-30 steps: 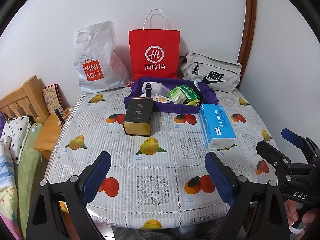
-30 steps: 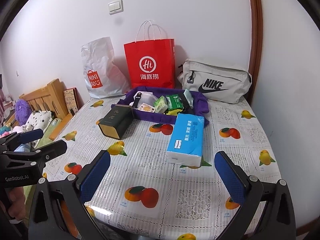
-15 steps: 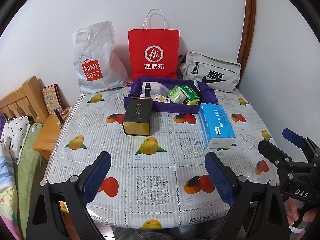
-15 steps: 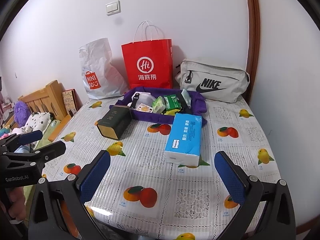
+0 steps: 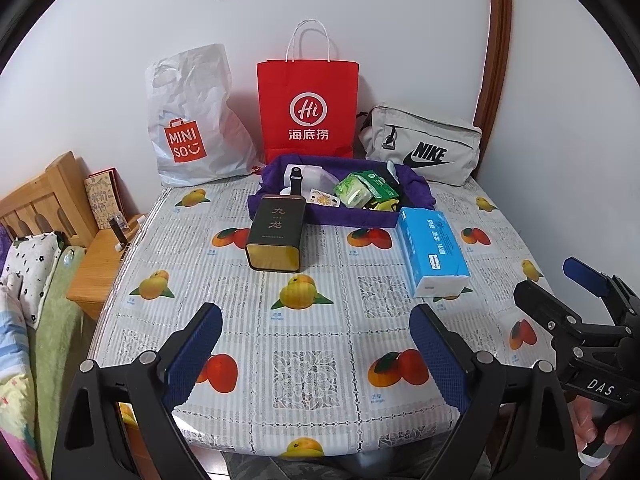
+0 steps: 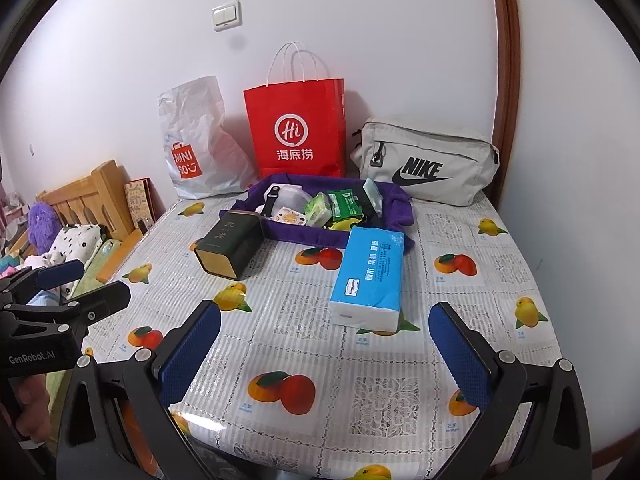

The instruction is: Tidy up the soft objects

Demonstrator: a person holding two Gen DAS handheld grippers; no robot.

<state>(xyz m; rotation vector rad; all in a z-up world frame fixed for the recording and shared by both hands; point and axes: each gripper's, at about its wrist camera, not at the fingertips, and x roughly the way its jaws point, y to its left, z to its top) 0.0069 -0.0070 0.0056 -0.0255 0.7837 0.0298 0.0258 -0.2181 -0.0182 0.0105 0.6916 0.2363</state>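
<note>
Both grippers hover over the near edge of the counter [image 5: 320, 320], each with jaws spread wide and nothing between them. The left gripper [image 5: 316, 354] looks straight up the counter; the right gripper [image 6: 324, 354] sits to its right.

The likeliest soft thing to move is the blue tissue pack [image 6: 370, 276], lying flat on the fruit-print cloth. In the right wrist view it lies almost dead ahead, at about 12 o'clock, near the open fingers; in the left wrist view it is off at about 1 o'clock [image 5: 434, 252] and further away. So the right gripper looks the nearer one.

The pack's long axis runs from 6 to 12 o'clock, roughly along the right gripper's line of sight, leaning slightly to 1 o'clock. Its narrow width therefore faces across the jaws, which should suit a straight approach and a squeeze on the long sides.

Its far end is just beside the purple fabric tray [image 6: 396, 216], which holds small packets. The dark tin [image 6: 232, 246] lies on its side at 11 o'clock, well apart from the pack.
</note>
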